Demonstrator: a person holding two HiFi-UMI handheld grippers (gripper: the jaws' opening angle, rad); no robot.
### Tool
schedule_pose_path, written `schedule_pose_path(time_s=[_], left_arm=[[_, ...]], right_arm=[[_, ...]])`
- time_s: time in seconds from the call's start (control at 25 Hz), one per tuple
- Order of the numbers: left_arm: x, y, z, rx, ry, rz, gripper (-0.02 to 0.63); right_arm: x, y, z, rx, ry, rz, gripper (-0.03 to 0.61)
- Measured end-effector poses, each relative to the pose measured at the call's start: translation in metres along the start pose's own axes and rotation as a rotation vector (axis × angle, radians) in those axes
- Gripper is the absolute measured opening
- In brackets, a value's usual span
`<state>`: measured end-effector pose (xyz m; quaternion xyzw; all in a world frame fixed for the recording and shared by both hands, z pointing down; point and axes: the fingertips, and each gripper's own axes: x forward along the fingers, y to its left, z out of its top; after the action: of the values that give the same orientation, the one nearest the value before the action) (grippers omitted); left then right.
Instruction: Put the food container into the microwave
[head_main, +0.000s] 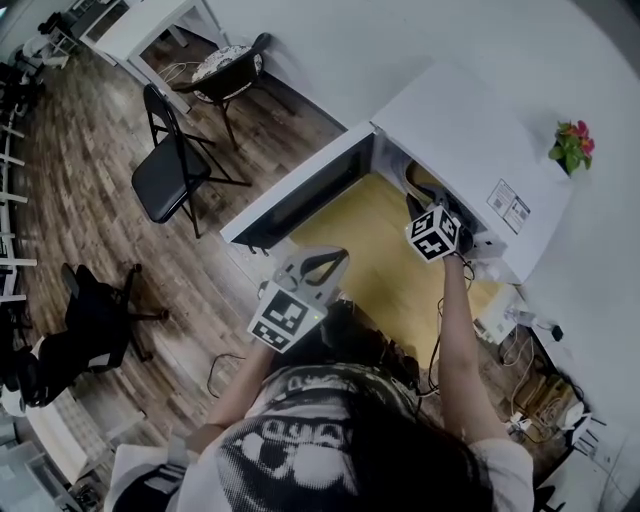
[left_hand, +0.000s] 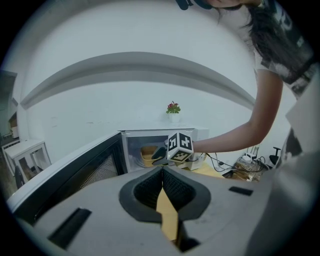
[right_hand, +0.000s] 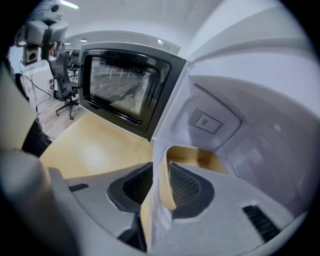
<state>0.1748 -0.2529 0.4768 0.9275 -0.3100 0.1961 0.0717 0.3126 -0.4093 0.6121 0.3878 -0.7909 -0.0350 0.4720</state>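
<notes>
One white microwave (head_main: 470, 130) stands on a pale wooden table (head_main: 370, 250), against a white wall. Its dark-windowed door (head_main: 300, 195) swings wide open to the person's left.

The tan food container (right_hand: 192, 159) is already inside the white cavity. The right gripper (right_hand: 162, 185) reaches in from the front and pinches the container's near wall between its ribbed pads. Whether the container's base rests on the cavity floor cannot be told.

The left gripper (left_hand: 162, 182) hangs back over the table in front of the open door. Its jaws are pressed together with nothing between them.

The placing step appears nearly complete. The next move likely calls for settling the container flat, spreading the right jaws and drawing the gripper straight out without dragging the container along. The door then remains to be shut.
</notes>
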Motion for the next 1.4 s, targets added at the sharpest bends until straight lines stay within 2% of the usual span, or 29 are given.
schedule_pose_path(time_s=[0.44,1.0,1.4], left_arm=[[-0.023,0.002,-0.007,-0.002,-0.007,0.002,0.0],[-0.115,-0.011,-0.041,-0.011,-0.038,0.016,0.002],[-0.185,-0.04,-0.072,-0.005,-0.05,0.009,0.002]], right_arm=[[-0.058,0.043,0.037,0.045,-0.114,-0.024,0.109],[-0.131,0.172,0.089,0.127,-0.196,0.039,0.1],[-0.193,0.266,0.112,0.207,-0.286,0.064,0.084]])
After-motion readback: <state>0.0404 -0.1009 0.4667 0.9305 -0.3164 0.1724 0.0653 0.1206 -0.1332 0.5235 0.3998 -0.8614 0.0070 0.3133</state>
